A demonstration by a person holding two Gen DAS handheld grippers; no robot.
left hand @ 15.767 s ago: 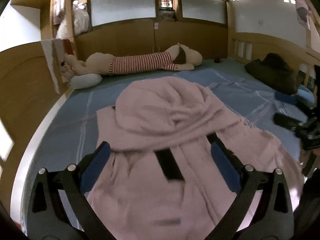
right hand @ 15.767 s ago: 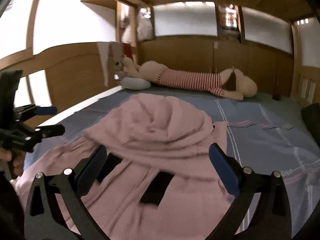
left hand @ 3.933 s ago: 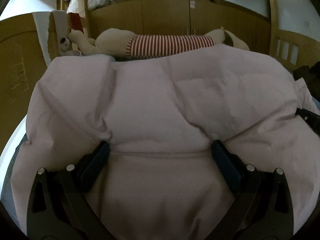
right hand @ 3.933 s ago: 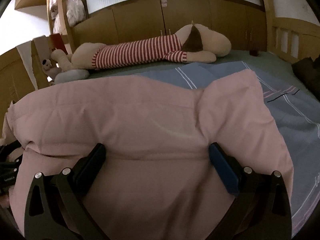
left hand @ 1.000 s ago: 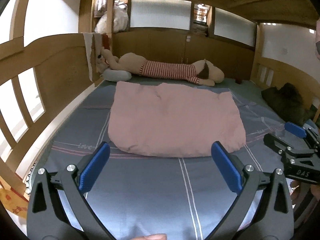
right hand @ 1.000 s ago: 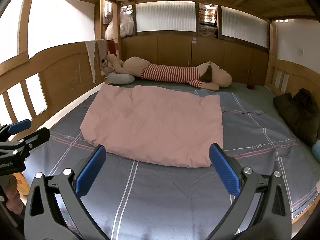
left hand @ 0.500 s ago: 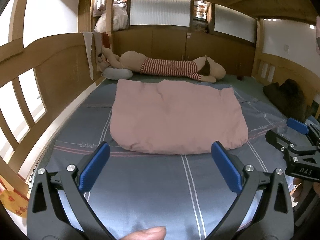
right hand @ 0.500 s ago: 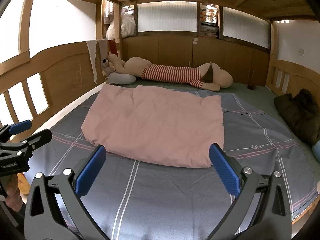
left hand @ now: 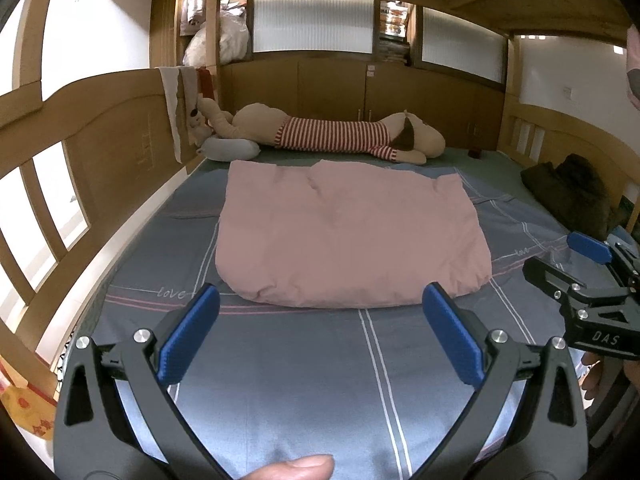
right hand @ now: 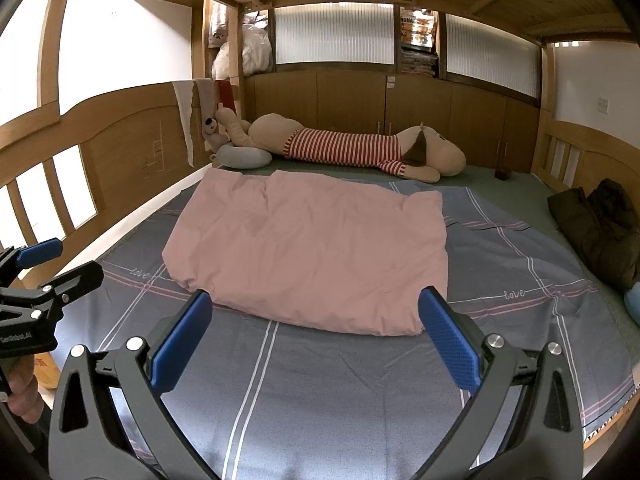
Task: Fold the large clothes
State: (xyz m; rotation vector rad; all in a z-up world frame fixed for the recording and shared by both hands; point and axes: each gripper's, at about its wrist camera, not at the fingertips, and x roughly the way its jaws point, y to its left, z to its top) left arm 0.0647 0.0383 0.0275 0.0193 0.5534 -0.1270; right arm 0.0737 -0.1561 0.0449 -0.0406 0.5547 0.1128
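Nearest the cameras, the left gripper and the right gripper both hang over the near part of the bed with their blue-padded fingers spread wide and nothing between them; a thumb tip shows at the bottom edge of the left wrist view. Each gripper also appears at the edge of the other's view, held apart from the cloth. Under them lies the grey-blue bed sheet, crossed by white and pink stripes. Beyond the fingertips, in the middle of the bed, the pink garment lies folded into a puffy, roughly rectangular bundle, flat on the sheet and touched by neither gripper. To the right, near the wooden rail, a dark jacket is heaped. At the far end a long plush dog in a red-and-white striped shirt lies along the headboard, beside a grey pillow.
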